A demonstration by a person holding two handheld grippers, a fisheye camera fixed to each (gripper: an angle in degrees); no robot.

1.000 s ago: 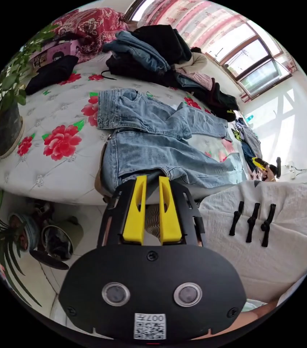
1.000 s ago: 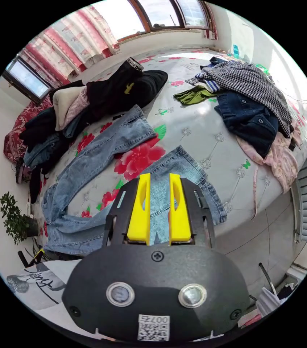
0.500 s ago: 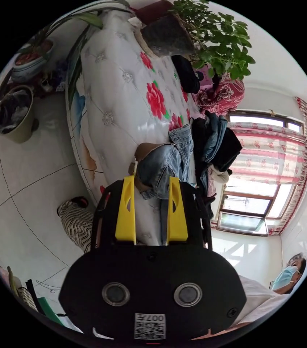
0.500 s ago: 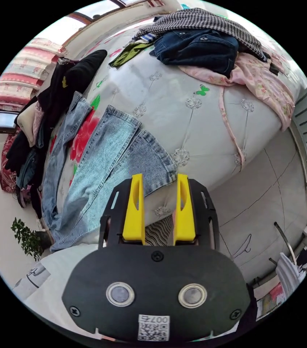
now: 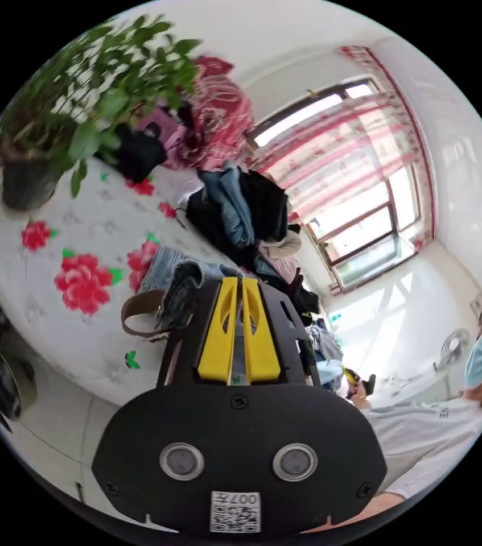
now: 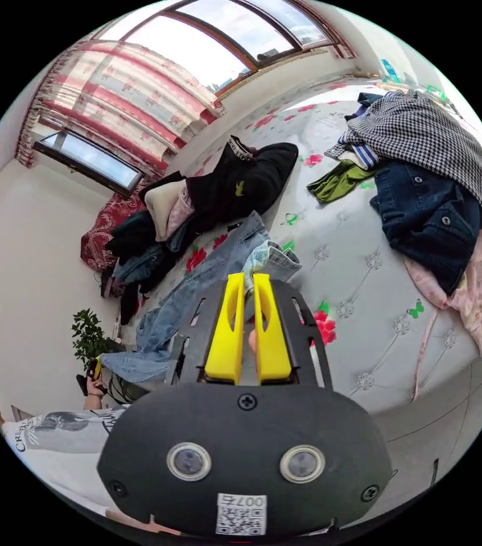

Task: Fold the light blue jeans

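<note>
Left gripper (image 5: 239,281): we have the yellow jaws pressed almost together at the waist end of the light blue jeans (image 5: 179,284). Half a second ago they stood wide apart, so we read this as a fresh pinch on the waistband, though the fold of denim between the tips is hard to make out.

Belt (image 5: 138,311): the brown loop threaded through the waistband hangs off to the side, bunched with the lifted denim.

Right gripper (image 6: 248,278): our jaws here have also gone from spread to nearly touching, and the hem of the nearer leg (image 6: 272,259) rises just past the tips. We judge it caught, but the contact itself is hidden behind the jaws.

Jeans in the right gripper view: the light blue jeans (image 6: 206,278) lie on the flowered bed cover (image 6: 360,284), one leg running back toward the dark clothes pile (image 6: 218,193), the other leg end now humped up off the cover instead of lying flat as it did a moment ago.

What that means: we seem to hold both ends of one side, waist and hem, so the first lengthwise fold looks ready to start.

Watch for: the belt could drag or swing as the waist comes across.

Nearby: a potted plant (image 5: 70,125) stands at the bed's corner; the dark denim jacket (image 6: 428,222) sits well apart.
</note>
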